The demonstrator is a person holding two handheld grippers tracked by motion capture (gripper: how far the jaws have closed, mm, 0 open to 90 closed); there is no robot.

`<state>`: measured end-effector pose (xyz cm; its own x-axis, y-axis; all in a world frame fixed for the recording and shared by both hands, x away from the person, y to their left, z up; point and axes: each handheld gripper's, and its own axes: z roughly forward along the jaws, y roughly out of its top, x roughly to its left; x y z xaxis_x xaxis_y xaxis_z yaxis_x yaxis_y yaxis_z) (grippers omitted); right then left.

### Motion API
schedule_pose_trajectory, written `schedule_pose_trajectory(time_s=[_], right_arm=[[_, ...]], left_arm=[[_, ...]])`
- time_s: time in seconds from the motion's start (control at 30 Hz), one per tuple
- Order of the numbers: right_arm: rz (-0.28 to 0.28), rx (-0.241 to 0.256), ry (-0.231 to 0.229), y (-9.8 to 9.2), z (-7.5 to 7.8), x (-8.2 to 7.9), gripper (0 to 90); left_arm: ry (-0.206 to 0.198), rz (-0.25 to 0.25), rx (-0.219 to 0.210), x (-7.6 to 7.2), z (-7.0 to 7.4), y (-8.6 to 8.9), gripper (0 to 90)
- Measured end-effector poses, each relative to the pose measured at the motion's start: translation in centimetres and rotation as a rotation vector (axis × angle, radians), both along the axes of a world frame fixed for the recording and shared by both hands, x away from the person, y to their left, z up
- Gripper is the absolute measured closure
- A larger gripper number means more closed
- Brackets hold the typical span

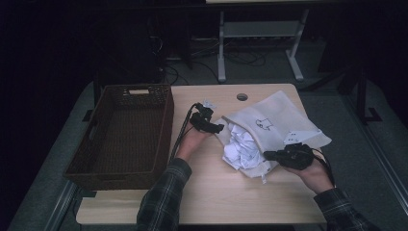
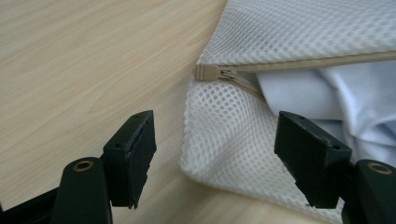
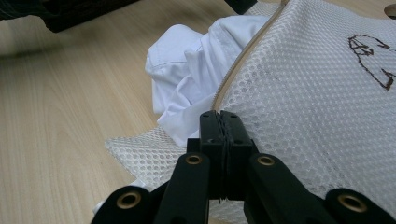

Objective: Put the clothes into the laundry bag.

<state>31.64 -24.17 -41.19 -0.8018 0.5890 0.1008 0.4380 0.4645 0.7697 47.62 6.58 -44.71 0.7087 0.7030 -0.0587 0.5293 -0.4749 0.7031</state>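
Note:
A white mesh laundry bag with a small dark drawing lies on the wooden table, its zip open. White cloth spills out of the mouth. My left gripper is at the bag's left corner, open. In the left gripper view that corner lies between the spread jaws of the gripper, just below the beige zip end. My right gripper is at the bag's near edge. In the right gripper view its jaws are shut on the mesh edge by the zip, beside the cloth.
A dark brown wicker basket stands at the table's left side, close to my left hand. A round cable hole sits near the far edge. Bare tabletop lies in front of the bag.

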Motion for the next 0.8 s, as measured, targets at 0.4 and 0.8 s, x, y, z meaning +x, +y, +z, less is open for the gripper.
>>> schedule_pose_trajectory(time_s=[0.4, 0.8], right_arm=[[0.001, -0.001, 0.001, -0.2, 0.0, 0.0, 88.8], [-0.003, -0.007, -0.001, -0.3, 0.0, 0.1, 88.8]], left_arm=[[0.047, -0.015, 0.025, 1.3, -1.7, -0.6, 39.1], [0.074, -0.022, 0.064, 0.7, -1.3, -0.7, 83.4]])
